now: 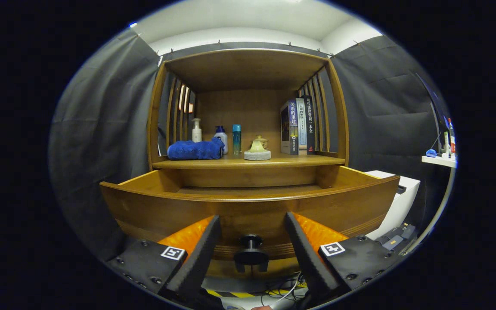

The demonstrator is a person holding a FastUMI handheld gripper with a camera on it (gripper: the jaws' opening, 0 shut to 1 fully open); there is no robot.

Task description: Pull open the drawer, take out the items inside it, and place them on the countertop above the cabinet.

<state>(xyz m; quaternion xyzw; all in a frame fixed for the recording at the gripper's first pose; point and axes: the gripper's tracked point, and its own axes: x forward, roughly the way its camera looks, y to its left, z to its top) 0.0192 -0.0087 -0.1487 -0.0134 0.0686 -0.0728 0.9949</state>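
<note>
Wooden drawer point(248, 206) interior hidden; tongs point(251, 226) apart.

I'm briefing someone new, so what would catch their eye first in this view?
The wooden drawer stands pulled out toward the camera, its dark knob between the fingers of the open tongs, neither touching it. Above, on the countertop, a blue towel lies left of several bottles, with upright books at the right.

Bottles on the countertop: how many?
3, in a row behind the blue towel: white pump bottle, blue-capped pump bottle, teal bottle. The towel could hide more.
</note>
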